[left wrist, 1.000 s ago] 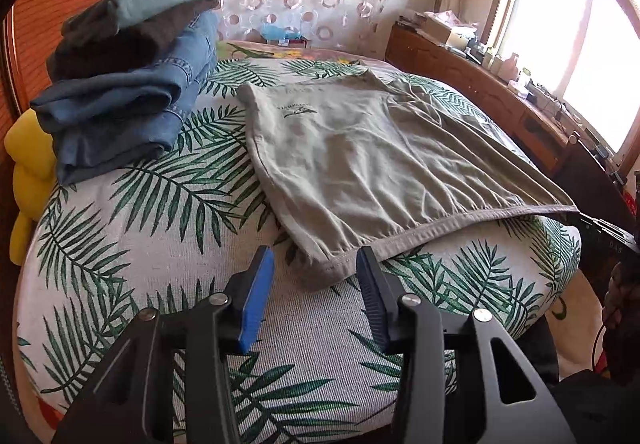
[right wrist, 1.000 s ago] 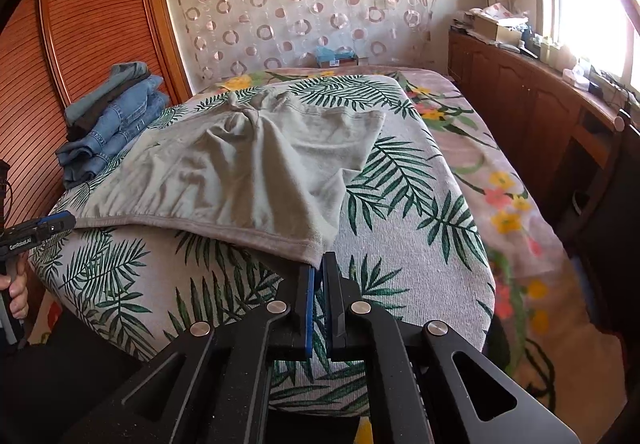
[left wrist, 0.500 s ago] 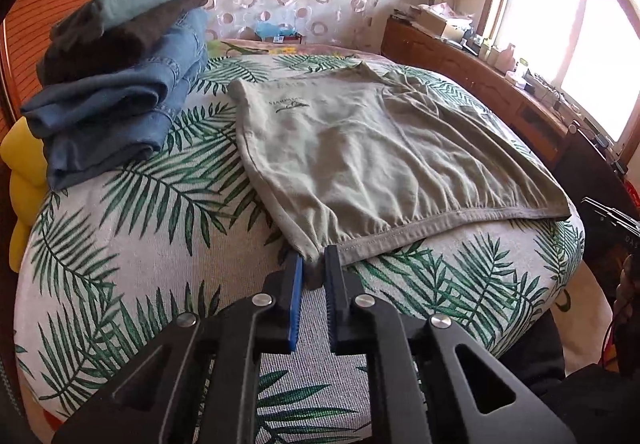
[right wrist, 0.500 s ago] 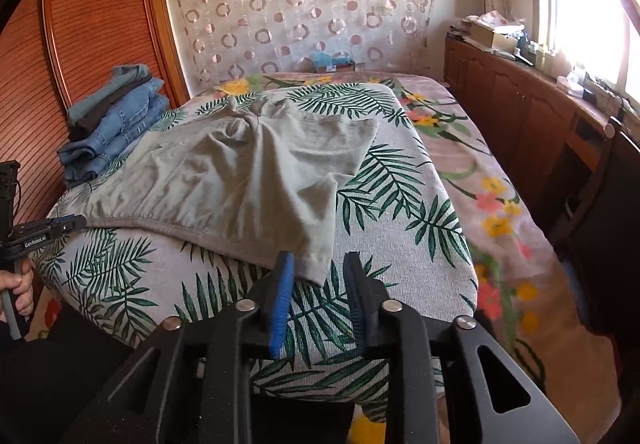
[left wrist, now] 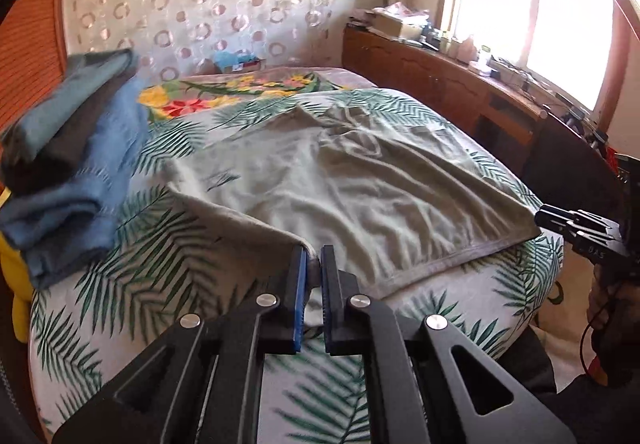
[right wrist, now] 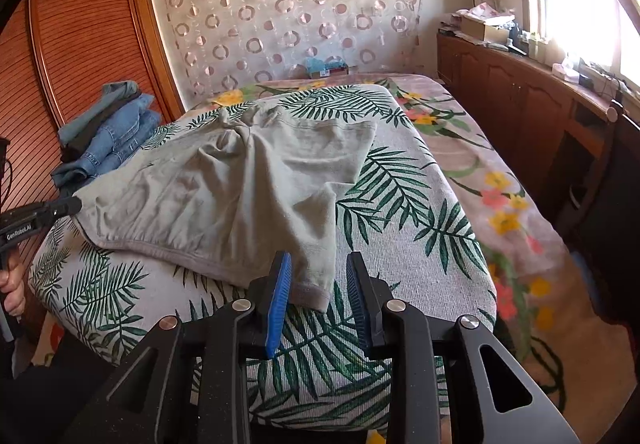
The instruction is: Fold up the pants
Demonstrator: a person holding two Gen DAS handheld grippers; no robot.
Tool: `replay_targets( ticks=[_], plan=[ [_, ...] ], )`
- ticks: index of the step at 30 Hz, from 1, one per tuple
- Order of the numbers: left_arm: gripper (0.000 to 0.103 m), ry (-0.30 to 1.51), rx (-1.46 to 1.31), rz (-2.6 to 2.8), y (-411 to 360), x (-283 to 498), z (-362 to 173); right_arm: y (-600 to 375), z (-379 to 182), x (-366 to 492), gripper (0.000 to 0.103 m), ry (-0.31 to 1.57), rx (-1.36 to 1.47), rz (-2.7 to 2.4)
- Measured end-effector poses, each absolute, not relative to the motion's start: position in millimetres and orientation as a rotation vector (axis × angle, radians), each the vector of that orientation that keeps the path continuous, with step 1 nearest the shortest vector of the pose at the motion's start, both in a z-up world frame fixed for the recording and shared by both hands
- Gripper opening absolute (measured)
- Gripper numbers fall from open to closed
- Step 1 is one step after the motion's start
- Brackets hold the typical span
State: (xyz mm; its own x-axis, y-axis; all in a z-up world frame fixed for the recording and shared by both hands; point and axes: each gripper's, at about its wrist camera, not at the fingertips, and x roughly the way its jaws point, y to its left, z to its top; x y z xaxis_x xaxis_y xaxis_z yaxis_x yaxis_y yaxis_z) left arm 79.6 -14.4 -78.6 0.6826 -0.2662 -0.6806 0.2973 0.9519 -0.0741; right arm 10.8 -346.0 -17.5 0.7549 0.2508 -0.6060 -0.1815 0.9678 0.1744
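Observation:
Grey-green shorts (left wrist: 340,184) lie spread on the leaf-print bed cover, waistband toward me. My left gripper (left wrist: 314,264) is shut on the waistband's left corner and holds it lifted off the bed. In the right wrist view the shorts (right wrist: 240,184) rise toward the left gripper (right wrist: 60,208) at the far left. My right gripper (right wrist: 320,284) is open, its fingers either side of the waistband's right corner (right wrist: 310,292), which lies on the bed. The right gripper also shows in the left wrist view (left wrist: 576,228).
A stack of folded jeans and dark trousers (left wrist: 68,164) sits at the bed's left, also in the right wrist view (right wrist: 108,132). A wooden cabinet (right wrist: 520,104) with clutter runs along the right wall under the window. A louvred wardrobe (right wrist: 80,36) stands at left.
My left gripper closed on the waistband's left corner and lifted it. My right gripper let go of the right corner, opened and drew back a little.

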Motion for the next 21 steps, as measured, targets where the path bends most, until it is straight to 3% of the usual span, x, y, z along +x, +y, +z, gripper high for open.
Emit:
replay_targets(
  ticks=[21],
  plan=[
    [0.007,0.770,0.197,-0.530,-154.2,92.6,-57.3,-376.3,-22.6,11.8,0.030,0.648,0.176,0.241]
  ],
)
